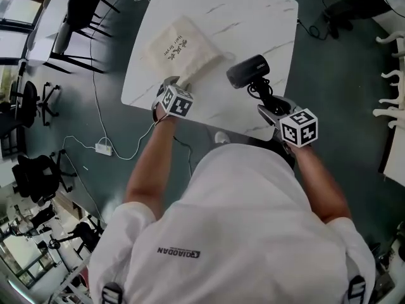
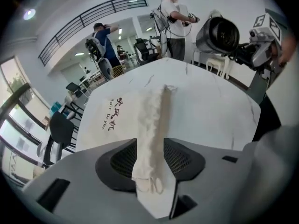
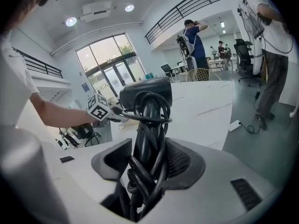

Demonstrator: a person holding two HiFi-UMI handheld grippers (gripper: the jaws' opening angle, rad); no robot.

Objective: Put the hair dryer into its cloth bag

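A white marble-look table [image 1: 253,18] stands on a dark green floor [image 1: 329,75], with black chairs [image 1: 81,6] and a white power strip [image 1: 103,149] off to one side. The cream cloth bag [image 1: 180,46] lies flat on the table, and the left gripper [image 1: 171,84] pinches a bunched ridge of its near edge. The right gripper [image 1: 271,109] clamps the black hair dryer [image 1: 248,70] by its cord-wrapped handle, above the table's near right part and apart from the bag

Bright, even indoor light — frames mostly sharp
Glare from ceiling lamps [image 3: 71,21] and tall windows [image 3: 110,64]; both gripper views bulge toward black rounded corners.
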